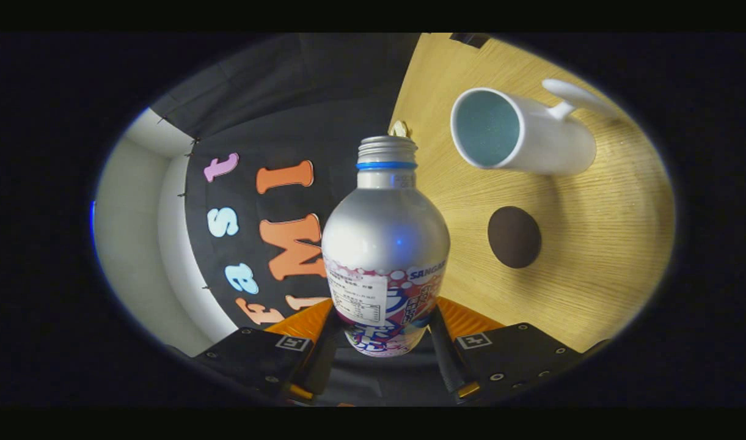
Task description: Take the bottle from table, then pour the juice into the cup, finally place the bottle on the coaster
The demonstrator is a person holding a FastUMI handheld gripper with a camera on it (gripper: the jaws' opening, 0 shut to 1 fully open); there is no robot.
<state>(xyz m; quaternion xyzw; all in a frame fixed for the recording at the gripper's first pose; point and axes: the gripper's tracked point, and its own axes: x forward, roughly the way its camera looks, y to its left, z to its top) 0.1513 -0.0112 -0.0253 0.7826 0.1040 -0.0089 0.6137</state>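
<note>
A silver aluminium bottle (385, 244) with a blue neck ring and an uncapped threaded mouth stands between my fingers; my gripper (382, 333) is shut on its labelled lower body. The whole view is rolled, so the wooden table (599, 244) appears tipped to the right of the bottle. A white cup (519, 131) with a handle stands on the table beyond and to the right of the bottle's mouth, its pale blue inside facing me. A dark brown round coaster (514, 236) lies on the table nearer my fingers than the cup, right of the bottle's shoulder.
The black cloth booth wall (287, 122) rises left of the bottle, with a pale wall (134, 226) beyond it. A small shiny object (399, 128) lies on the table just behind the bottle's mouth. The table's far edge meets the cloth near there.
</note>
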